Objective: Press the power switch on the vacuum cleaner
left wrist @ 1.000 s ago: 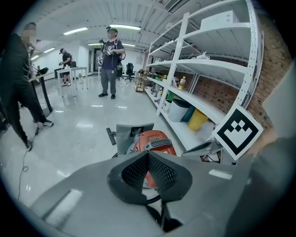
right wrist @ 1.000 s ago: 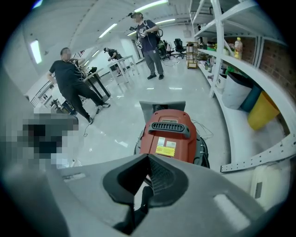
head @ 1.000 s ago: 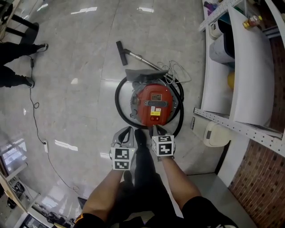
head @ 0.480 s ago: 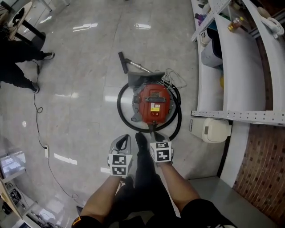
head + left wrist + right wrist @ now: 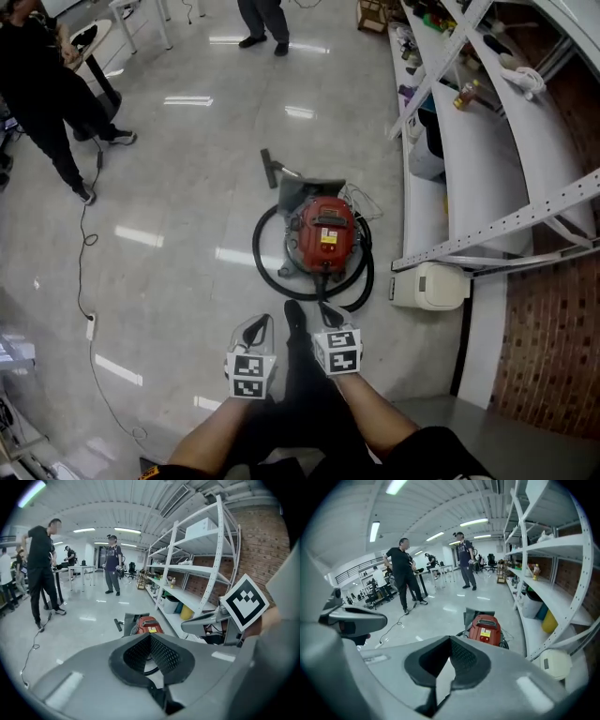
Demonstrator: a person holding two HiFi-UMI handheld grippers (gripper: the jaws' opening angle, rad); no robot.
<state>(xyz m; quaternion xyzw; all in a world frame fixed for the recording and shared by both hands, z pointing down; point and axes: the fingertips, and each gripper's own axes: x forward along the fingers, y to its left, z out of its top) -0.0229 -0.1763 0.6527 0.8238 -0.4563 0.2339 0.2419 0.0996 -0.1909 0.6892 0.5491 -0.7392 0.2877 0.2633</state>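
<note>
The red vacuum cleaner stands on the grey floor with its black hose looped around it. A yellow label with red spots sits on its near top. Both grippers hang low in the head view, on the near side of the vacuum and well clear of it. My left gripper is shut with nothing in it, and so is my right gripper. The left gripper view shows the vacuum beyond the closed left gripper. In the right gripper view the vacuum lies ahead of the closed right gripper.
White shelving runs along the right, with a white appliance on the floor at its foot. The vacuum's floor nozzle lies behind it. A thin cable trails at the left, where people stand.
The head view has pulled back and tilted up, so the vacuum looks smaller and more of the room shows. Both grippers now sit farther from the vacuum, still shut.
</note>
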